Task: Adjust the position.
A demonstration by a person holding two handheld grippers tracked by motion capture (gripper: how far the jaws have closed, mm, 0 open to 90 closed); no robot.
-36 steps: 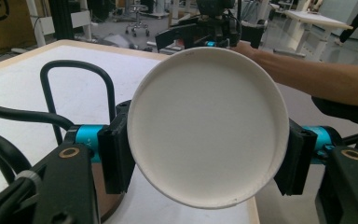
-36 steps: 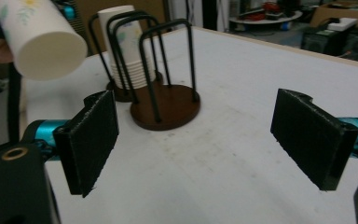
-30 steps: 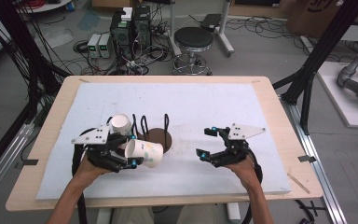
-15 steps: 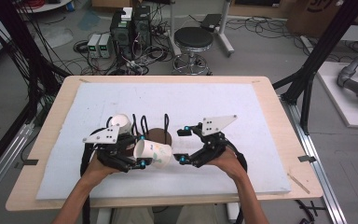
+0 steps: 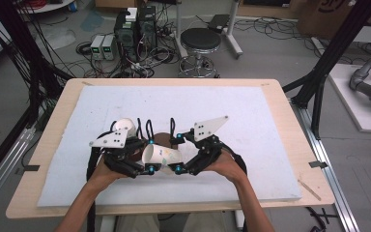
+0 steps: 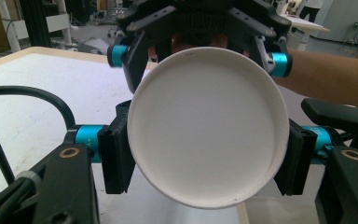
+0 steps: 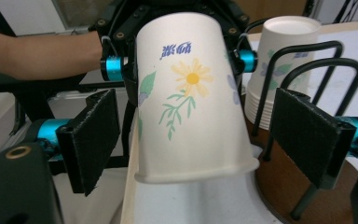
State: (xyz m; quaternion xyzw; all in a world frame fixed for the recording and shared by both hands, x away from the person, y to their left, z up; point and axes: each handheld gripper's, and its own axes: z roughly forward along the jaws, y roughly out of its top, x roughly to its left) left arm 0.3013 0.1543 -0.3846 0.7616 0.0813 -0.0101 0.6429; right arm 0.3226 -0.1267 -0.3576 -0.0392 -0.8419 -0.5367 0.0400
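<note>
A wooden counter (image 5: 290,159) carries a white mat (image 5: 222,116) that covers nearly all of its top. Beyond its far edge lies a grey floor (image 5: 270,53) strewn with cables, with a black stool (image 5: 200,41) and boxes of electronics (image 5: 135,24) to the left of it. Black frame posts (image 5: 333,53) stand at the right and left.

Near the front middle of the mat, a paper cup (image 5: 162,157) is held off the surface between the two grippers. It lies on its side, its long axis running left to right: the flat base points left toward the left gripper (image 5: 137,164), the rim points right toward the right gripper (image 5: 186,157). In the left gripper view the round white base of the cup (image 6: 207,126) faces the camera, and the left gripper's (image 6: 205,158) jaws press on both sides of it, holding it. In the right gripper view the cup's (image 7: 191,98) flower print shows and its rim is nearest the camera; the right gripper's (image 7: 214,135) jaws stand wide on either side of the rim, clear of it.

Just behind the cup a round brown stand (image 5: 162,140) with black wire loops rests on the mat, and a stack of cups (image 5: 124,128) sits at its left.
</note>
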